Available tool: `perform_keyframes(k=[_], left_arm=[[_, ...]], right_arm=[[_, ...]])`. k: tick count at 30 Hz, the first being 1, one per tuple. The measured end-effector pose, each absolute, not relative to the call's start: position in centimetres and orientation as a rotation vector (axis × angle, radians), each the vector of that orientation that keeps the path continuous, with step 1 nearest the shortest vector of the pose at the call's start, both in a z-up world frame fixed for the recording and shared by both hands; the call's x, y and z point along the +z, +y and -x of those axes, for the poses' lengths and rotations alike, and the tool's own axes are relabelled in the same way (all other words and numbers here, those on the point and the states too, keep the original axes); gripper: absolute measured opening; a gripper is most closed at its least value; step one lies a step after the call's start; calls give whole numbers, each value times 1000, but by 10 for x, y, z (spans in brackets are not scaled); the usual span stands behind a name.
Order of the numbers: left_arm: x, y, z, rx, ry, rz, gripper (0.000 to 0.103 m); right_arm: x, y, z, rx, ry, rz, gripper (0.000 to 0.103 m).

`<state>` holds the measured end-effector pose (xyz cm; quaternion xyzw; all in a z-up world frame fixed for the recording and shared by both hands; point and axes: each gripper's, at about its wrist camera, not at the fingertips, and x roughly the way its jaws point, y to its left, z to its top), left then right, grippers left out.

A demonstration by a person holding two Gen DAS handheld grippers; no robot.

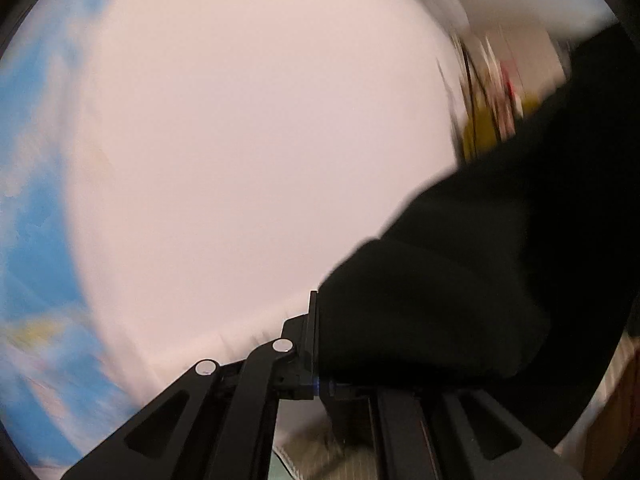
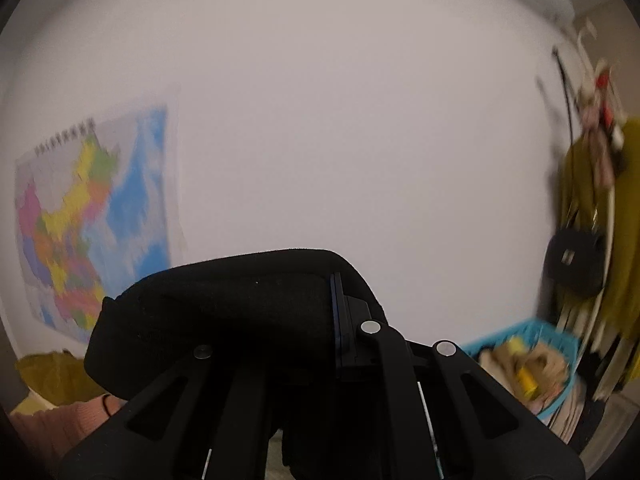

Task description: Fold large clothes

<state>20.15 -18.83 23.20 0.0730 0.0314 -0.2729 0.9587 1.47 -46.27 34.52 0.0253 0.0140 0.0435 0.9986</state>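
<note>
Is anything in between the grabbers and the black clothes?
No. The left gripper and the right gripper each already pinch the black garment, held up in front of the white wall. Nothing sits between.

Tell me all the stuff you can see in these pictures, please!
black garment: one, black, bunched between both grippers, lifted in front of the wall
wall: one, pale, plain, filling the background
map poster: one, many colours with blue sea, on the wall at left
basket: one, light blue, low at right, holding beige things and something yellow
black bag: one, hanging at right
olive-yellow cloth: one, hanging at the far right
pink fabric: one, bottom left corner
left gripper: black, closed on the garment's edge
right gripper: black, fabric draped over and pinched in it
</note>
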Motion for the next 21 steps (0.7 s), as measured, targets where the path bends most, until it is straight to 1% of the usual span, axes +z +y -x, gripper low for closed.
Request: perform_keyframes(k=[2,3,5,8,10,12,14,16,18,21], left_arm=[[266,-165,-172,-513,-17,-124,2],[288,-144,-146,-486,-81,-117,2],[316,-114,-101,-457,-151,-106,2],[341,-76,-32,-409,-205,-110,2],[347,-55,23,-355,-232,-151,3],[340,-37,62,-285,-238,-182,3],[337,-9,102,-227,-198,-217,3],[325,2,120,-183,-150,-245,3],[306,21,123,-122,-69,-267,3],[268,46,89,-55,88,-283,3]], right_arm=[[369,-457,16,80,-30,-38,6],[382,-452,33,84,-57,-25,7],[398,-443,59,107,-91,-14,7],[413,-422,97,176,-120,-3,7],[414,-402,121,221,-128,27,7],[412,-383,140,297,-115,36,7],[407,-368,151,366,-94,41,7],[396,-352,151,457,-45,28,7],[381,-338,134,525,25,5,7],[346,-311,82,599,151,-11,7]])
